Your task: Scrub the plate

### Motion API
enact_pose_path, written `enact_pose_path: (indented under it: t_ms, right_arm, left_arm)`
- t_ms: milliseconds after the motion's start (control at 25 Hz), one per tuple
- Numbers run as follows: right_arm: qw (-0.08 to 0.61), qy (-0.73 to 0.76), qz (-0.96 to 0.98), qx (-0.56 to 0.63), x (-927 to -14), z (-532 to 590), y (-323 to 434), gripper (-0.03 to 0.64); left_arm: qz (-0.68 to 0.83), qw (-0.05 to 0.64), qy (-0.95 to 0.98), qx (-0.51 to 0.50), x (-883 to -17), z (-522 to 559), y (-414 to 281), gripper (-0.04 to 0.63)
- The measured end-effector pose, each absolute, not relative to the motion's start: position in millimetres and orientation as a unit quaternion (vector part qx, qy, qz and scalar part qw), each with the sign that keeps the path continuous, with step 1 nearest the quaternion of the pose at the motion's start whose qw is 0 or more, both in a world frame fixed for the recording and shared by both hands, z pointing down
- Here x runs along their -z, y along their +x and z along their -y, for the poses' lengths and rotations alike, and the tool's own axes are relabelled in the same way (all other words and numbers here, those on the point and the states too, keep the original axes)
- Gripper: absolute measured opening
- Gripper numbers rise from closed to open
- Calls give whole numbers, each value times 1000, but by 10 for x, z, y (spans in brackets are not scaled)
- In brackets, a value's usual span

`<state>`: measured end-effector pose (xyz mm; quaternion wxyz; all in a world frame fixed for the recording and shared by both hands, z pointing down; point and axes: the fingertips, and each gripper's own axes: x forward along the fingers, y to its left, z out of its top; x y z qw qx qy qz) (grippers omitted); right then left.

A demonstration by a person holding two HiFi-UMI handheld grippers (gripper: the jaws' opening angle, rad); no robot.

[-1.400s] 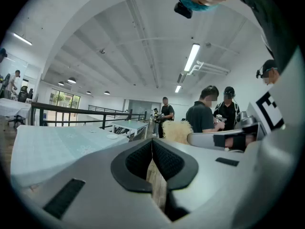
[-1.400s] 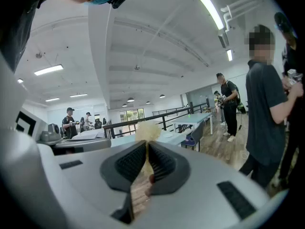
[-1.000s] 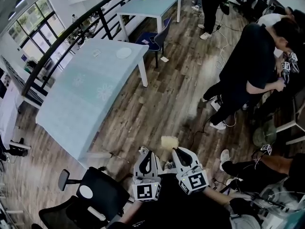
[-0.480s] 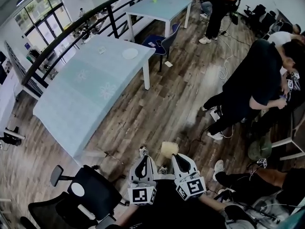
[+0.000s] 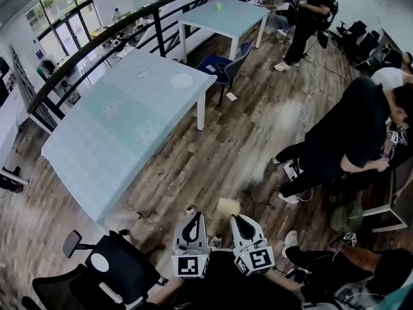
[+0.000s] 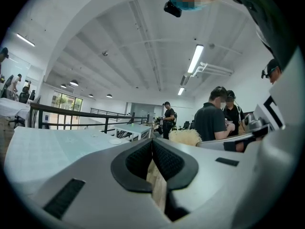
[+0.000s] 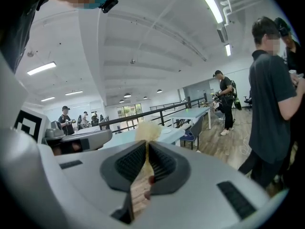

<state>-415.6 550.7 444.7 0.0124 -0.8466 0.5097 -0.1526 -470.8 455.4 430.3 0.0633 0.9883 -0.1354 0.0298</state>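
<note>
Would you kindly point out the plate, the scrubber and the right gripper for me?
plate [image 5: 182, 81], head view, centre of the white disc.
scrubber [image 5: 227, 206], head view, middle of the pale yellow tuft.
right gripper [image 5: 235, 218], head view, between its fingertips, shut on the scrubber.

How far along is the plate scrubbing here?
Done: only the tool is picked up. In hand: the right gripper is shut on a pale scrubber; the left gripper is shut, empty. Left: reach the plate on the far table and scrub it.
</note>
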Motion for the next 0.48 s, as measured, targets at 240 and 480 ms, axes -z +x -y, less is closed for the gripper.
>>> enact_pose_path:
  t_ms: [240, 480]
  right_arm:
    - [-1, -841, -519, 156, -4416, -5117, -3912, 29]
    - [2, -843, -516, 152, -4376, -4724, -3596, 29]
  left_arm:
    - [137, 85, 986, -31, -4302, -4204, -4370, 14]
    - [122, 73, 990, -17, -4210, -3847, -4020, 14]
